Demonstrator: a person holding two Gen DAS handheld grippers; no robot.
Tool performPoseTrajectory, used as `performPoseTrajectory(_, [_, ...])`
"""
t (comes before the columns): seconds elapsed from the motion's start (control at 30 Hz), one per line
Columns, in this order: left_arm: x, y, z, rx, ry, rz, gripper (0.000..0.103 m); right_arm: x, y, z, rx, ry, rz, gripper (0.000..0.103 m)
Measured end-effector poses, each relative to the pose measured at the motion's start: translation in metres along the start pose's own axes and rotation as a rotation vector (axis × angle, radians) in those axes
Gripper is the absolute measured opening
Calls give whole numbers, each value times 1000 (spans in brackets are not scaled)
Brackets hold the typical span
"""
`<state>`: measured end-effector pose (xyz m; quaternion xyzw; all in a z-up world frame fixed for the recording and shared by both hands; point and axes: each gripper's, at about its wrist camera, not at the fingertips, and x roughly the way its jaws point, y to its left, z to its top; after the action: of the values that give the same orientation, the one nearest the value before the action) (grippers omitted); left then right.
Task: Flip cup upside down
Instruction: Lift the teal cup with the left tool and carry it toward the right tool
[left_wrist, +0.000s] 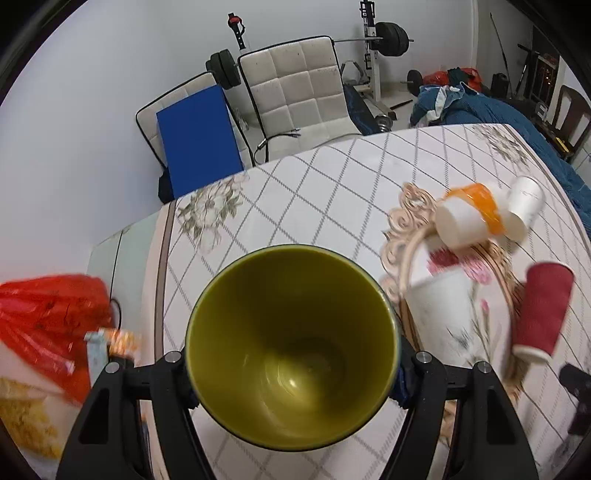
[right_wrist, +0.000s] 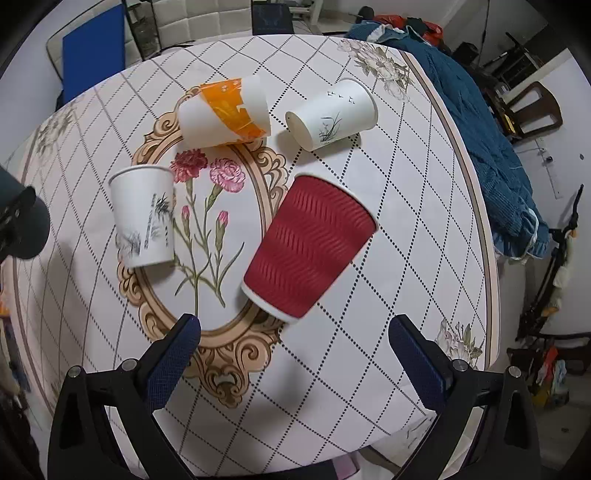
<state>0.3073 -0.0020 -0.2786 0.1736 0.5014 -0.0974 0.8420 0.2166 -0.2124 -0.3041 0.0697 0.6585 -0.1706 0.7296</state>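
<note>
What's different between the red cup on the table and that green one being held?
The red cup is ribbed paper lying on the tablecloth, touched by nothing; the green cup is smooth inside and clamped in the left gripper. The red cup shows its outer side, while the green cup's open mouth faces the camera. Both look empty, as far as can be seen.

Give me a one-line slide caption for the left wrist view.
Left gripper clamps a green cup, mouth facing the camera, above the patterned table strewn with paper cups.
</note>
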Motion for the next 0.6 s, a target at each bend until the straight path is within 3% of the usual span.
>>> performPoseTrajectory(0.33, [-44,-39,-75,-51,206,-41,70,-7,-32,-45,-60,-18,55,103])
performPoseTrajectory(0.6, [-40,-75,-154,-68,504,-103,69,6,-68,-80,-110,-7,89,103])
